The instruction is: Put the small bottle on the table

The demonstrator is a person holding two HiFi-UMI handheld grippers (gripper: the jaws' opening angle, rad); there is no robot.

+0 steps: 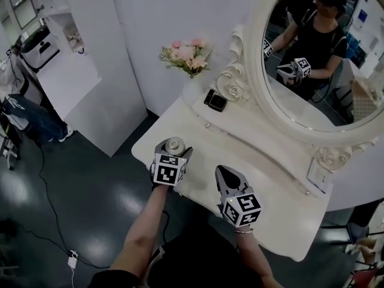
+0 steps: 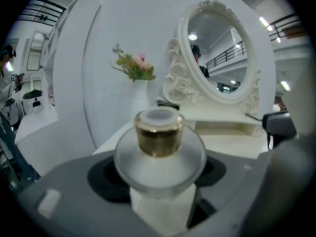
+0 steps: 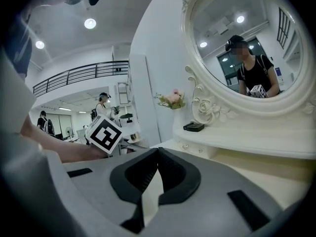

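Note:
A small frosted bottle (image 1: 175, 144) with a gold collar and pale cap is held upright between the jaws of my left gripper (image 1: 173, 153), over the front left corner of the white dressing table (image 1: 282, 221). In the left gripper view the bottle (image 2: 159, 147) fills the middle, and the left gripper (image 2: 160, 184) is shut on its wide body. Whether its base touches the table is hidden. My right gripper (image 1: 226, 174) hovers over the table's front edge, just right of the left one. Seen in its own view, the right gripper (image 3: 157, 154) is shut and holds nothing.
A vase of pink flowers (image 1: 188, 56) and a small black case (image 1: 215, 99) stand on the raised back shelf (image 1: 264, 140). An oval mirror (image 1: 324, 53) in an ornate white frame rises behind. A white card (image 1: 318, 174) leans at the right. Dark floor lies left of the table.

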